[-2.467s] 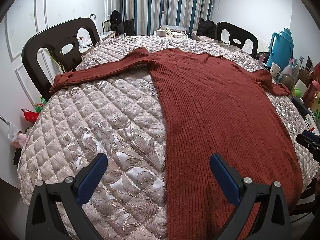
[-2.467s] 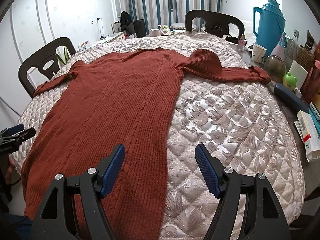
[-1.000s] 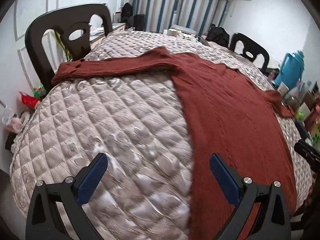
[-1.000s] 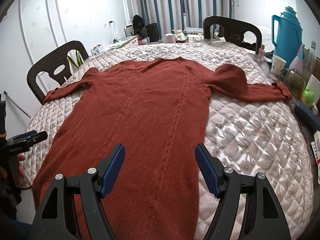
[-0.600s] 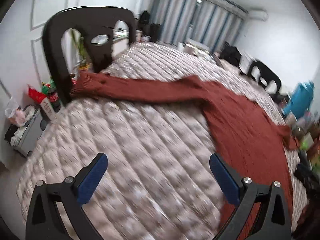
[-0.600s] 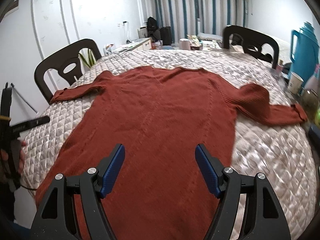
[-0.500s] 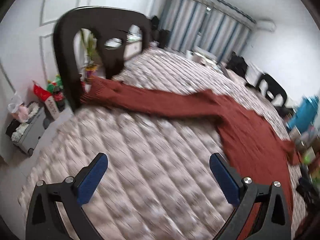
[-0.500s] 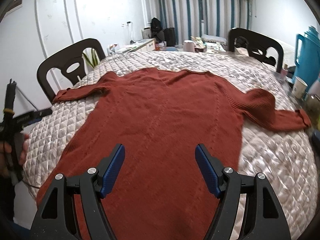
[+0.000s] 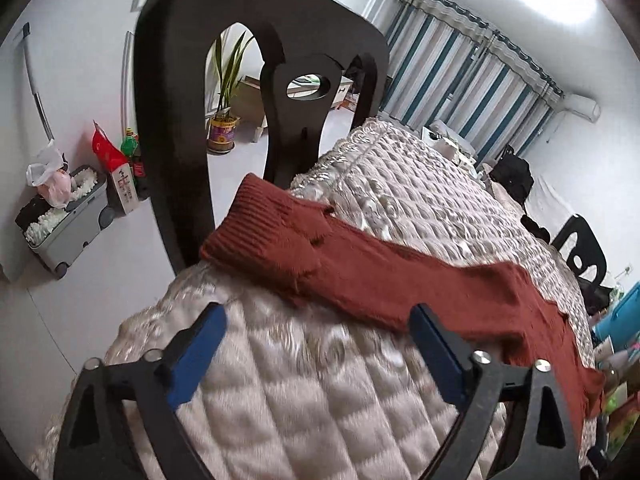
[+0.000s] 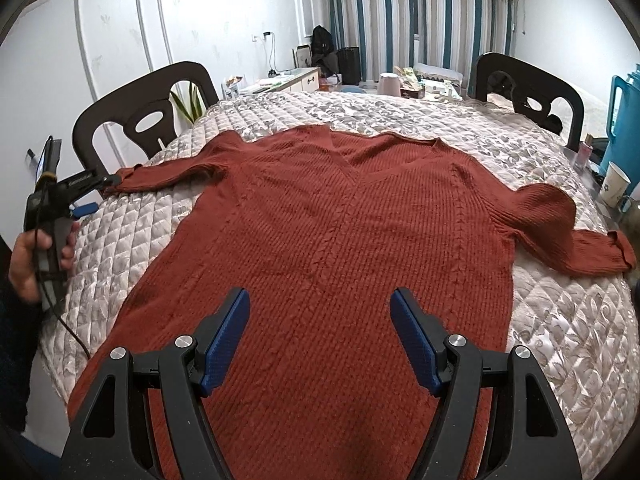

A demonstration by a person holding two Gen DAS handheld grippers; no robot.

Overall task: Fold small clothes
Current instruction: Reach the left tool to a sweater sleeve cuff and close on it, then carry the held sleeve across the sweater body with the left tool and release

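Note:
A rust-red knit sweater [image 10: 340, 232] lies flat, front up, on the quilted table cover [image 10: 560, 320], both sleeves spread out. My left gripper [image 9: 316, 320] is open and empty, just short of the left sleeve's ribbed cuff [image 9: 264, 228] at the table's left edge. It also shows in the right wrist view [image 10: 100, 194], its tips at that cuff [image 10: 132, 176]. My right gripper [image 10: 320, 312] is open and empty, low over the sweater's lower middle. The right sleeve [image 10: 580, 240] is bunched near the right edge.
A dark chair [image 9: 256, 92] stands right behind the left cuff; it also shows in the right wrist view [image 10: 144, 116]. Another chair [image 10: 524, 88] is at the far right. A blue thermos [image 10: 624, 120] and a paper cup [image 10: 614, 184] stand at the right edge.
My left gripper has swung left from the sweater's hem and closed in on the left cuff. My right gripper has shifted left from the sweater's right edge to over its middle.

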